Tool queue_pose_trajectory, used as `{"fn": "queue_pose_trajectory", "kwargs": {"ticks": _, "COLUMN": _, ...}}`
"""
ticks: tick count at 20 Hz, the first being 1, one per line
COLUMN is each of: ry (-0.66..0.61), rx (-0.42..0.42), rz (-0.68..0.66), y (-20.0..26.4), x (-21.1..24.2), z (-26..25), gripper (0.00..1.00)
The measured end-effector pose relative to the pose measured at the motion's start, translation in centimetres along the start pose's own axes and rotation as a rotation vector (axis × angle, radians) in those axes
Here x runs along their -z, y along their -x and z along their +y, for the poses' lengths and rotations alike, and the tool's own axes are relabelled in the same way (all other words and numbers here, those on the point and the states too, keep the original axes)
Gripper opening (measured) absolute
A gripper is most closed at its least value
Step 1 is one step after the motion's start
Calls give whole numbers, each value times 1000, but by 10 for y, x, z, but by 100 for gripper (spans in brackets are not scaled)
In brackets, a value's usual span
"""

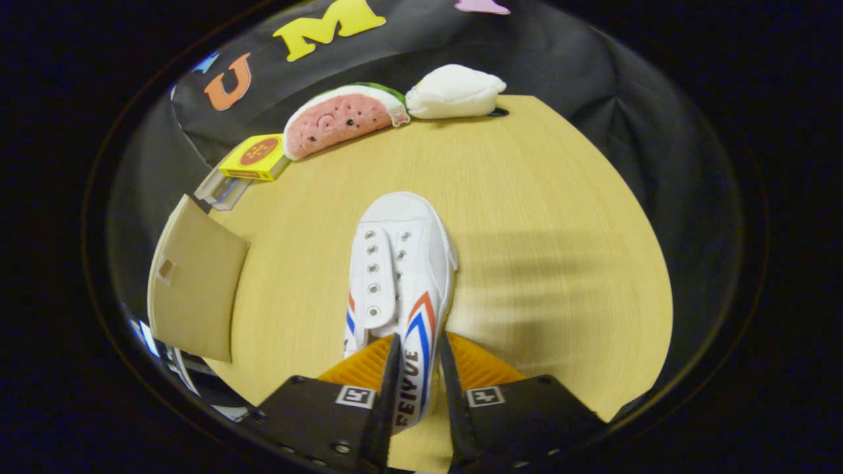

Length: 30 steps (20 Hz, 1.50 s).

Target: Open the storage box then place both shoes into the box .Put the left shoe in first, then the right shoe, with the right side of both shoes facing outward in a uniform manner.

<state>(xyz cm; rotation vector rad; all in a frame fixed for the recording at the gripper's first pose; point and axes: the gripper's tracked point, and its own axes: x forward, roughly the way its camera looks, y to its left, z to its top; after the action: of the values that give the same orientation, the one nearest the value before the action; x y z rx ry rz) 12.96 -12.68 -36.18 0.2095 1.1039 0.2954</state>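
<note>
A white canvas shoe point(398, 263) with red and blue stripes on its side points away from me over the wooden table point(546, 217). My gripper point(419, 359) is shut on the shoe's side wall near the heel, one finger inside the opening and one on the striped outside. The toe reaches well beyond the fingers. Left of the shoe stands the storage box, its brown cardboard flap point(194, 283) showing at the table's left edge; I cannot see into it.
At the table's far edge lie a watermelon-slice plush point(339, 118) and a white plush bun point(454, 92). A small yellow box point(257, 157) rests on a clear plastic piece point(222, 189) at the far left. Bare tabletop spreads right of the shoe.
</note>
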Motion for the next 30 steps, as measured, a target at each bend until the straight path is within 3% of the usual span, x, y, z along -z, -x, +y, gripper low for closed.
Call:
{"fn": "queue_pose_trajectory", "kwargs": {"ticks": 2, "ry": -79, "rx": -13, "rz": 8, "y": 0, "x": 1, "z": -2, "gripper": 20}}
{"fn": "queue_pose_trajectory", "kwargs": {"ticks": 5, "ry": -142, "rx": -35, "rz": 19, "y": 7, "x": 1, "z": 0, "gripper": 0}}
{"fn": "queue_pose_trajectory", "kwargs": {"ticks": 10, "ry": -150, "rx": -11, "rz": 5, "y": 26, "x": 5, "z": 16, "gripper": 0}}
{"fn": "queue_pose_trajectory", "kwargs": {"ticks": 15, "ry": -96, "rx": -20, "rz": -37, "y": 74, "x": 15, "z": 59, "gripper": 0}}
{"fn": "queue_pose_trajectory", "kwargs": {"ticks": 25, "ry": -123, "rx": -119, "rz": -195, "y": 160, "x": -16, "z": 261, "gripper": 0}}
{"fn": "queue_pose_trajectory", "kwargs": {"ticks": 30, "ry": -61, "rx": -129, "rz": -239, "y": 160, "x": -18, "z": 356, "gripper": 0}}
